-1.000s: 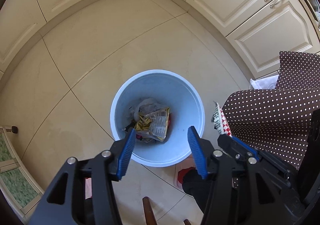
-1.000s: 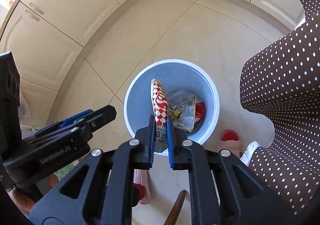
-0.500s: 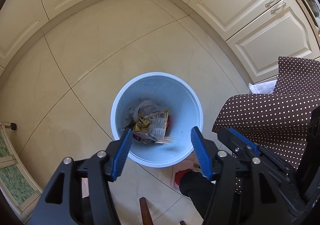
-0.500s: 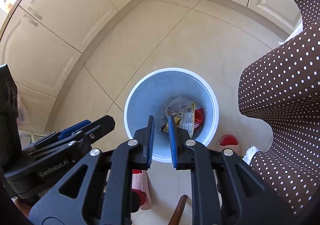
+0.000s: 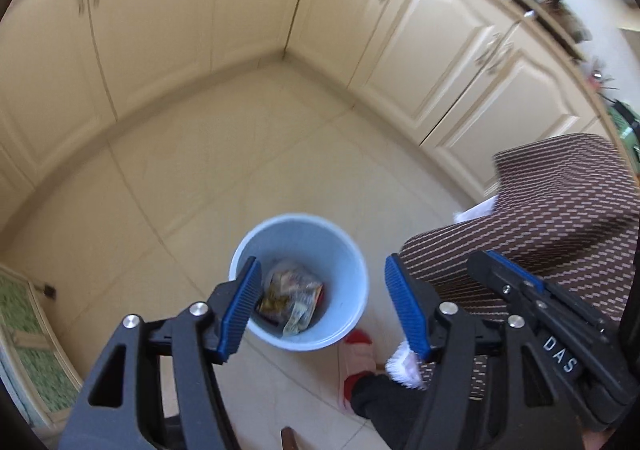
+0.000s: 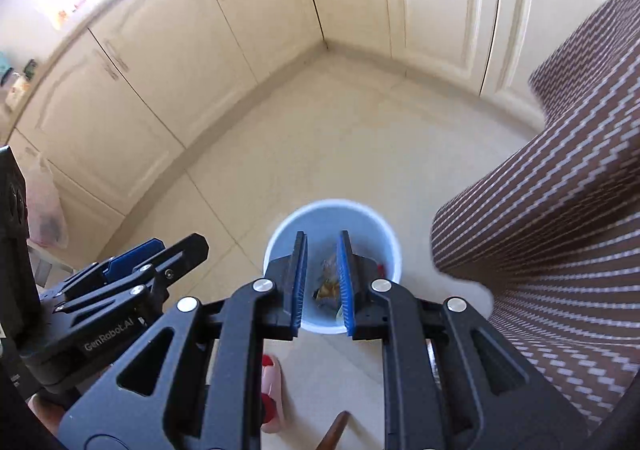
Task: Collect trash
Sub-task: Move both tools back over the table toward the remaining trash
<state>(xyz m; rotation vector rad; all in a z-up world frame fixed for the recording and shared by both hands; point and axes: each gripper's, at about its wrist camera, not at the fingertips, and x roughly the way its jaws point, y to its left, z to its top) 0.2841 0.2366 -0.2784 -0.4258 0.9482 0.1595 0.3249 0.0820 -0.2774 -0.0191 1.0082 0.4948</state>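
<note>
A light blue bin (image 5: 344, 250) stands on the tiled floor below both grippers; it also shows in the right wrist view (image 6: 362, 220). Crumpled wrappers (image 5: 290, 300) lie at its bottom, also seen between the right fingers (image 6: 326, 282). My left gripper (image 5: 324, 306) is open wide and empty, high above the bin. My right gripper (image 6: 322, 282) is partly open with a narrow gap and holds nothing, also above the bin. The views are blurred by motion.
A table with a brown dotted cloth (image 5: 560, 218) stands right of the bin, also in the right wrist view (image 6: 560, 210). Cream cabinets (image 5: 240, 10) line the far walls. Red and pink slippers (image 5: 356, 354) (image 6: 272, 390) lie near the bin.
The right gripper let go of the red checkered snack bag, which fell into the bin. Both grippers then rose and tilted up, so the bin looks smaller and lower.
</note>
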